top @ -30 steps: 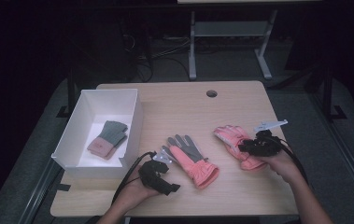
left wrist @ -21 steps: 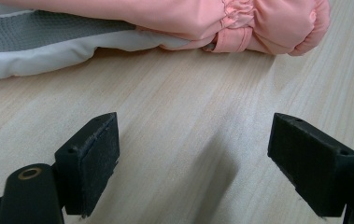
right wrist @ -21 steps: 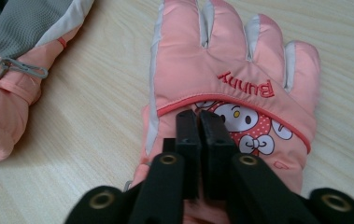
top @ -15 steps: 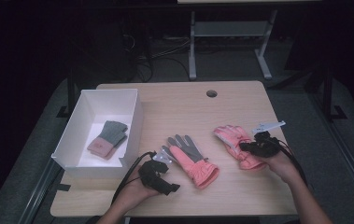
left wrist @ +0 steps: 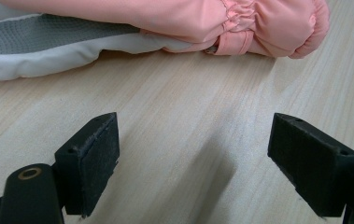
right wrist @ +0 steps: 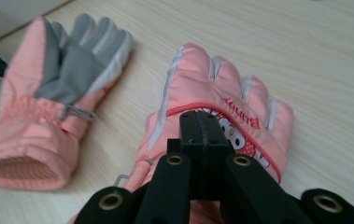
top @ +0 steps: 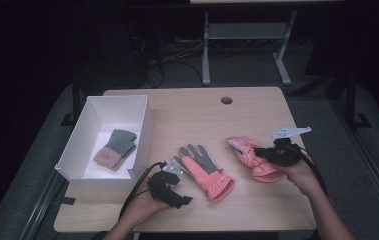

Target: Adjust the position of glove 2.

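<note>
A pale wooden bench (top: 187,107) with a round cable hole (top: 226,100) near its far edge. On its left side sits a white box (top: 142,122). Two pink gloves lie on the wood: one grey-palmed (top: 204,170) at the middle, the other (top: 249,152) near the right edge.

Dim lab or workshop, wooden table (top: 187,107), metal stand (top: 247,35), floor cables (top: 162,65)
</note>
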